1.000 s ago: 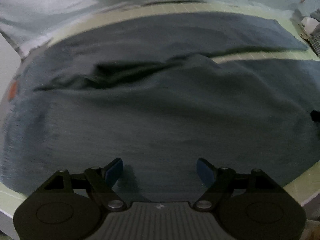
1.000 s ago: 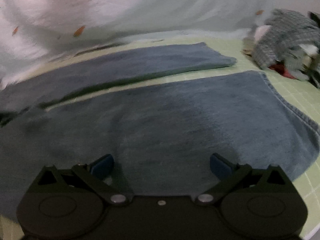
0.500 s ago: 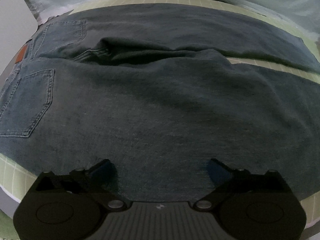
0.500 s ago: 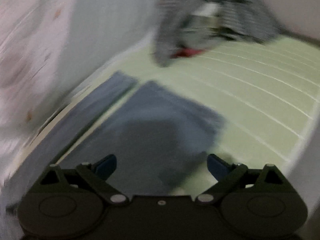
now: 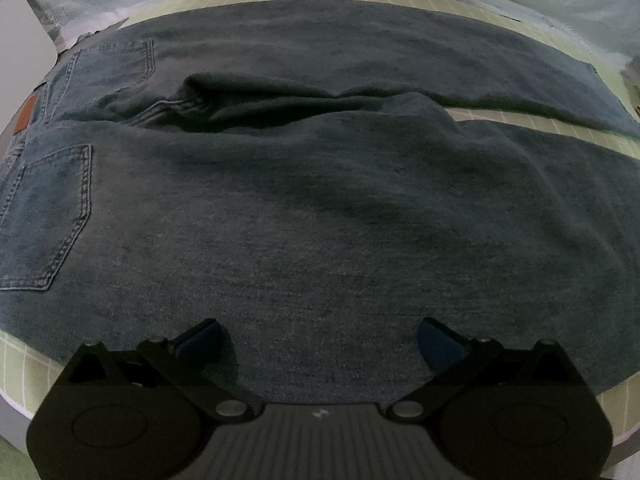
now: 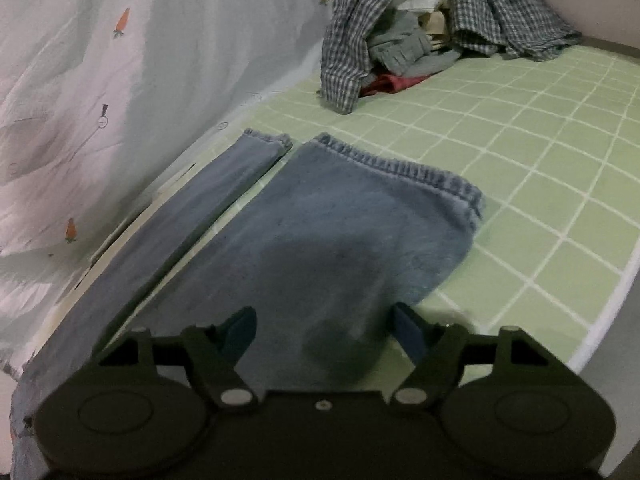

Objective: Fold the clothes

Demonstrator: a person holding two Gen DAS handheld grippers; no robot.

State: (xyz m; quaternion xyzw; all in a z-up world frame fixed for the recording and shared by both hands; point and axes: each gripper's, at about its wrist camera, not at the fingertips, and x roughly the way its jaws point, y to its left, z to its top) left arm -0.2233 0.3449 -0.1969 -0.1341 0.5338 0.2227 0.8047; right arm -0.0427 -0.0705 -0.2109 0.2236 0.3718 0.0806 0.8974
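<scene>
A pair of blue jeans [image 5: 320, 208] lies spread flat on a green checked mat [image 6: 540, 168], back pockets to the left, with a raised crease at the crotch. My left gripper [image 5: 320, 340] is open and empty, hovering over the near leg by the seat. In the right wrist view the two leg ends [image 6: 340, 216] lie side by side with hems pointing away. My right gripper [image 6: 324, 328] is open and empty just above the near leg's lower end.
A heap of clothes topped by a checked shirt [image 6: 440, 12] sits at the mat's far corner. A pale sheet with carrot prints [image 6: 120, 80] hangs along the far side. The mat's near edge [image 6: 600, 320] drops off at right.
My left gripper drew back toward the jeans' seat, bringing the back pockets into view. My right gripper swung right along the near leg to its hem end.
</scene>
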